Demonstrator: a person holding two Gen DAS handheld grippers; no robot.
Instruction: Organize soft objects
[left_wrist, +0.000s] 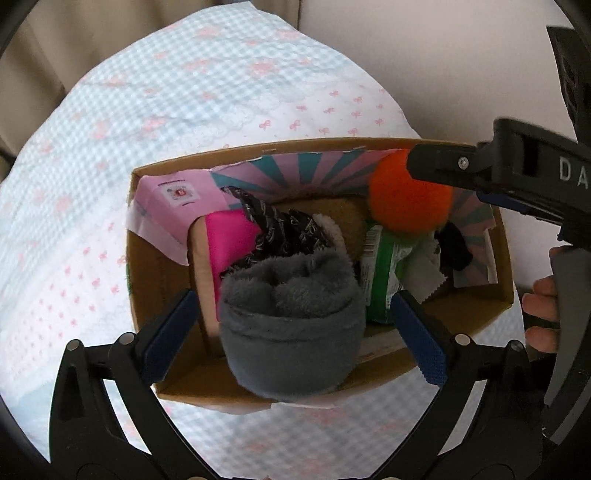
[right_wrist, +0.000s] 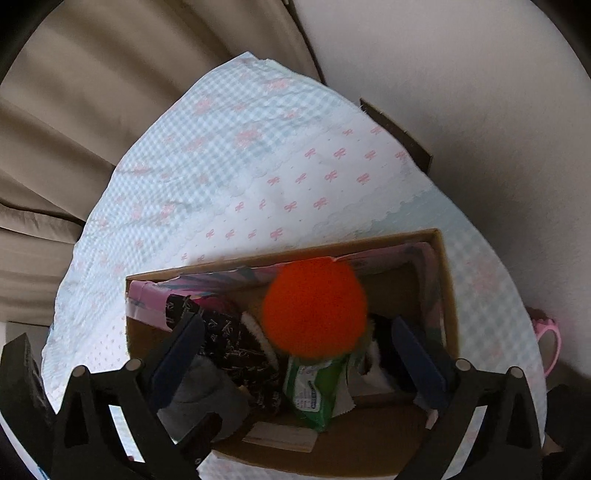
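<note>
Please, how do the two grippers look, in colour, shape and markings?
Both the left gripper and the right gripper have black triangular frames with silver pins and flat dark blue pads. The right gripper's body carries white letters "DA".

wall (right_wrist: 461, 74): plain, pale | curtain (right_wrist: 92, 92): beige, folded | light: soft

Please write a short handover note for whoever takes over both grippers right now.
Left gripper: open, jaws either side of the grey fleece bundle in the cardboard box, pads not pressing.
Right gripper: open over the orange ball; no pad presses on it.
Also in the box: patterned dark cloth, pink item, green packet.
Done: soft things are in the box on the checked cloth.
Left: withdraw both grippers; check nothing remains outside.
</note>
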